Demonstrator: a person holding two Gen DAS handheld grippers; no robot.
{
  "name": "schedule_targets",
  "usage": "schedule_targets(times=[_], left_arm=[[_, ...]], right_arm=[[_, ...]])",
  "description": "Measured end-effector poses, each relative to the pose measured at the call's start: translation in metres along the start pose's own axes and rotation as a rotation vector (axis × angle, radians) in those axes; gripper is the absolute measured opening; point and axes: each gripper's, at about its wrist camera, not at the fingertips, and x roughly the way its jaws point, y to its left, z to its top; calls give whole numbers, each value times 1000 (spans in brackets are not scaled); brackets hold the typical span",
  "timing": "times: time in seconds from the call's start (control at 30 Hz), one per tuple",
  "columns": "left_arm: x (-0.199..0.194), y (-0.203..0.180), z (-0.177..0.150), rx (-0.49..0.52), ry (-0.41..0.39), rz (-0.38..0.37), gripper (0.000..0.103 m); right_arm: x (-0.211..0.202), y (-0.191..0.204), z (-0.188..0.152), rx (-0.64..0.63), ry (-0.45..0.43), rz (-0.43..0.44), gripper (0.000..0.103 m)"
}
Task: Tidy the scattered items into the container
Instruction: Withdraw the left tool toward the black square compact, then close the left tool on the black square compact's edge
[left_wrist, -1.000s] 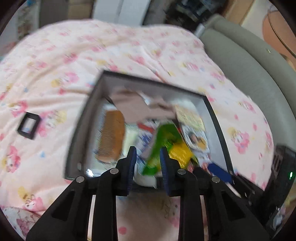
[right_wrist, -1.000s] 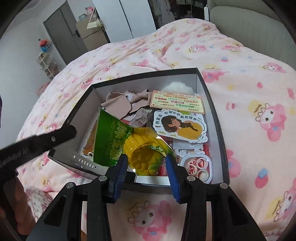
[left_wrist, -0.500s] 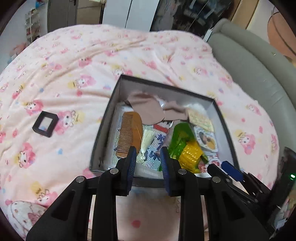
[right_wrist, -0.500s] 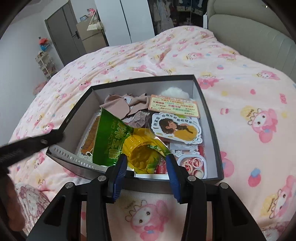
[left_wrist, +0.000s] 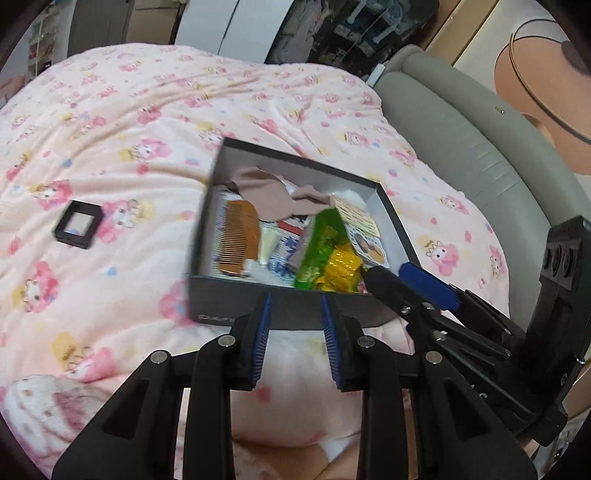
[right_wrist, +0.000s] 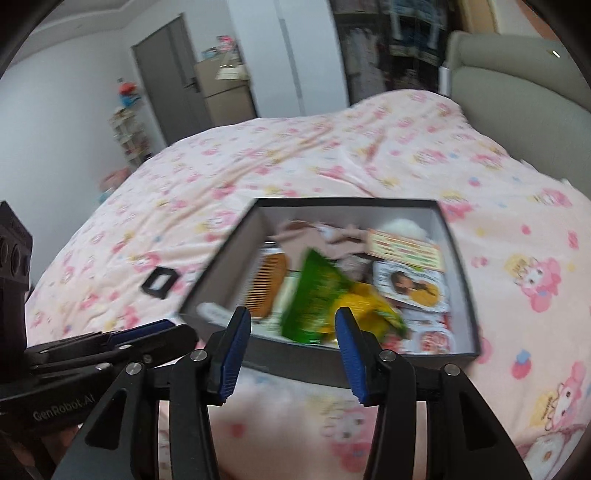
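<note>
A dark grey box (left_wrist: 258, 306) (right_wrist: 229, 254) sits on the pink bedspread. It holds a green and yellow snack bag (left_wrist: 328, 254) (right_wrist: 321, 299), a brown comb (left_wrist: 238, 236) (right_wrist: 267, 288), beige cloth (left_wrist: 273, 195), cards and small packets. A small black square frame (left_wrist: 77, 223) (right_wrist: 160, 282) lies on the bedspread left of the box. My left gripper (left_wrist: 295, 332) is open and empty, just short of the box's near wall. My right gripper (right_wrist: 291, 347) is open and empty, also in front of the near wall.
A grey padded headboard (left_wrist: 480, 140) (right_wrist: 517, 85) runs along the right side of the bed. A grey door (right_wrist: 166, 77), a wardrobe and shelves stand beyond the bed's far end. The right gripper shows at the lower right of the left wrist view (left_wrist: 424, 291).
Both grippers have pulled back and up from the box, so it looks smaller and farther. The box contents stay put. The black frame lies unmoved on the bedspread.
</note>
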Motion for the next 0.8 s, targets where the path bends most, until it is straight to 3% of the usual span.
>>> schedule_targets(times=[0.4,0.63,0.8], left_arm=[[-75,87,-6,-99,-81,68,30],[-84,130,-8,-135,-96,105,30],[-74,184,3,-238,-82,112,30]], right_arm=[[11,121,6,-182,14,101,43],[35,163,8,-230,65,133,44],[78,179,15,-155,170,236,44]])
